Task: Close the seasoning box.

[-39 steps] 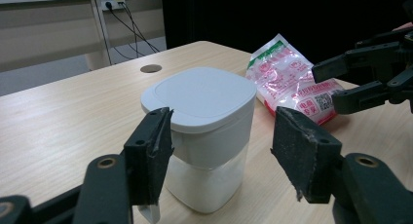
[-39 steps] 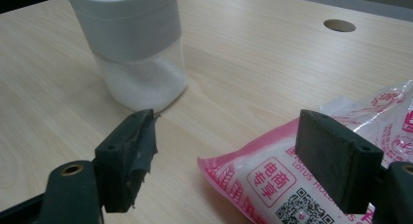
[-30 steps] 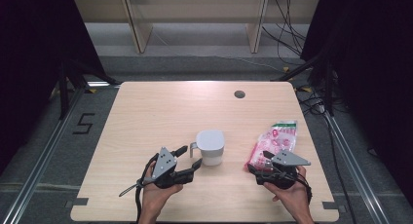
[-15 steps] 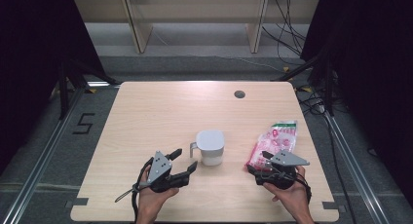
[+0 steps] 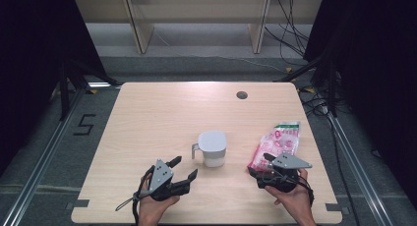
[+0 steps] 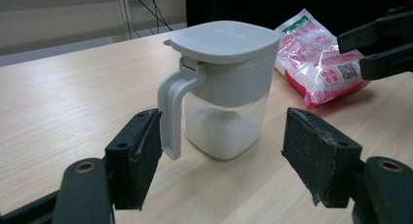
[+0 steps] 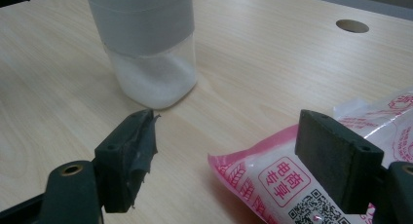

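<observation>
Between the spread fingers of the left gripper (image 6: 224, 160) stood the lidded jug (image 6: 221, 87) on the counter (image 5: 162, 118) — ungrasped; right gripper (image 7: 243, 165) gaped over the pink bag (image 7: 272, 185) — approach stage, closing probably next.

Black two-jaw tool (image 5: 184, 168) (grey three-cornered plate)

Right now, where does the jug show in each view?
High view: jug at table centre, between the two grippers.
Left gripper view: centre, handle toward the left jaw, beyond the open jaws.
Right gripper view: upper left, top cut off.
Shared landmark: the pink bag beside it.
</observation>
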`<state>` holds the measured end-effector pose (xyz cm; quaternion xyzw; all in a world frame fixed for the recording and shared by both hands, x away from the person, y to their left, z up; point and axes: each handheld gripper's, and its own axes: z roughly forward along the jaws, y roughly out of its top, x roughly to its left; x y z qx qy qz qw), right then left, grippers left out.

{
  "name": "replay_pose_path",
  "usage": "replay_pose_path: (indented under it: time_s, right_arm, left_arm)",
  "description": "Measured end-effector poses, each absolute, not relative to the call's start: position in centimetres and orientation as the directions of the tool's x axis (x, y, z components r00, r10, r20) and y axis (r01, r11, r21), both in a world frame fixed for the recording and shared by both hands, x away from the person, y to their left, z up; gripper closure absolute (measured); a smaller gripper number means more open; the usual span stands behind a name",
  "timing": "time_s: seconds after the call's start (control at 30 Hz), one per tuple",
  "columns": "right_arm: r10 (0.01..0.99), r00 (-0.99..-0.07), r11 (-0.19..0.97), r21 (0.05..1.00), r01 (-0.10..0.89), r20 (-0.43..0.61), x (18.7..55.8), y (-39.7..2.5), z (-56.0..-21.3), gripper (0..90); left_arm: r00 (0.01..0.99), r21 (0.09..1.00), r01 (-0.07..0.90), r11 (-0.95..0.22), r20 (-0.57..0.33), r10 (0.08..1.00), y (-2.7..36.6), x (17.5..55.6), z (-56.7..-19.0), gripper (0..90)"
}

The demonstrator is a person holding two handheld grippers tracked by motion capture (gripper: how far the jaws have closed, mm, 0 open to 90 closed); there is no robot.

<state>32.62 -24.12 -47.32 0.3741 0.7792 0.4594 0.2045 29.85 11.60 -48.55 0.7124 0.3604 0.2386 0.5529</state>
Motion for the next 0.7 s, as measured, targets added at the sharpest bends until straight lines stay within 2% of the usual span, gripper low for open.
replay_pose_path:
  time_s: [0.7]
  right_arm:
    - [0.765, -0.644, 0.297, 0.866, 0.402, 0.036, 31.7, -24.3, -47.4, 23.3]
  left_arm:
    - [0.666, 0.951, 0.259, -0.169, -0.049, 0.745, 10.9, 28.7, -49.2, 28.7]
